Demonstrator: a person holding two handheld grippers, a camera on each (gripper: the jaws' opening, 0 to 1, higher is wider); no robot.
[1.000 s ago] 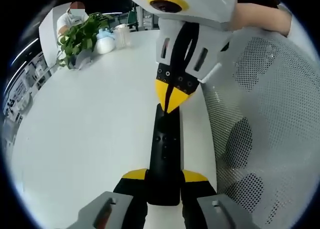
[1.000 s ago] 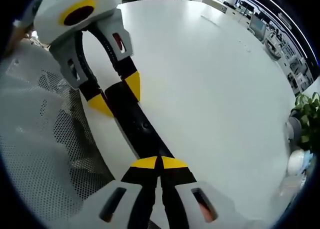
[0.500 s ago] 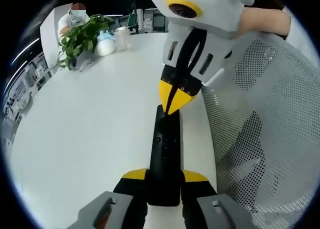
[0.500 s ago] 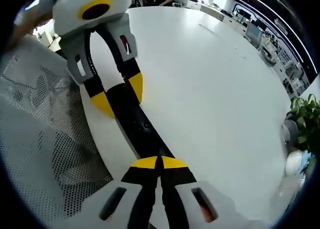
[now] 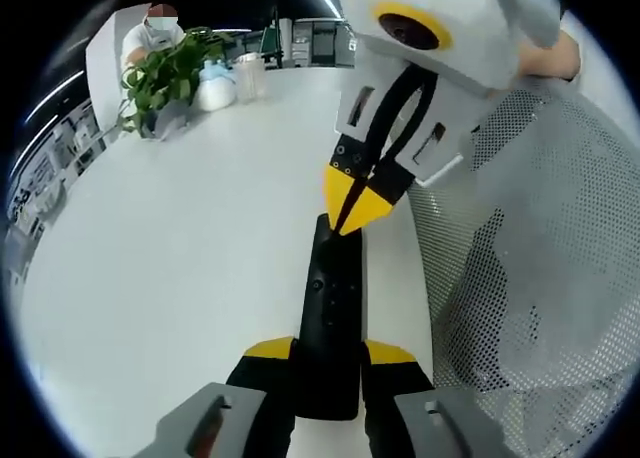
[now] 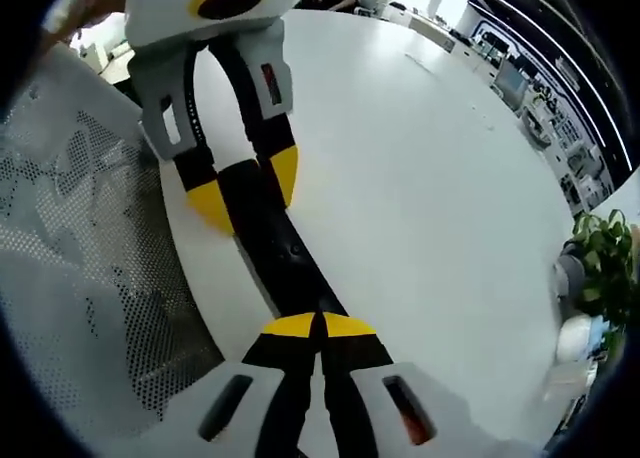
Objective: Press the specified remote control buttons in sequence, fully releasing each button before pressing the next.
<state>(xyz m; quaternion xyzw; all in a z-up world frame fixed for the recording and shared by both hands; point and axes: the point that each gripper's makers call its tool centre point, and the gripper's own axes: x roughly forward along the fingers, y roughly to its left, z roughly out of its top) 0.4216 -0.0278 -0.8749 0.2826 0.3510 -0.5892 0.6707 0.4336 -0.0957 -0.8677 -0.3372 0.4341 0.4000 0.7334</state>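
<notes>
The left tongs [image 5: 328, 356] clamped the black remote [image 5: 332, 298] on the white table [image 5: 170, 258], while the right tongs [image 6: 320, 328], pressed together, touched its far end.

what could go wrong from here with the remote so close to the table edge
1. The black remote lies along the white table edge, beside a mesh chair back. A hard or off-centre press might tip or slide it off.
2. The right tool is shut, its tips on the remote's far end; a closed tip is broad and may hit two buttons at once.
3. The left tool grips only the near end, so the remote could pivot.
</notes>
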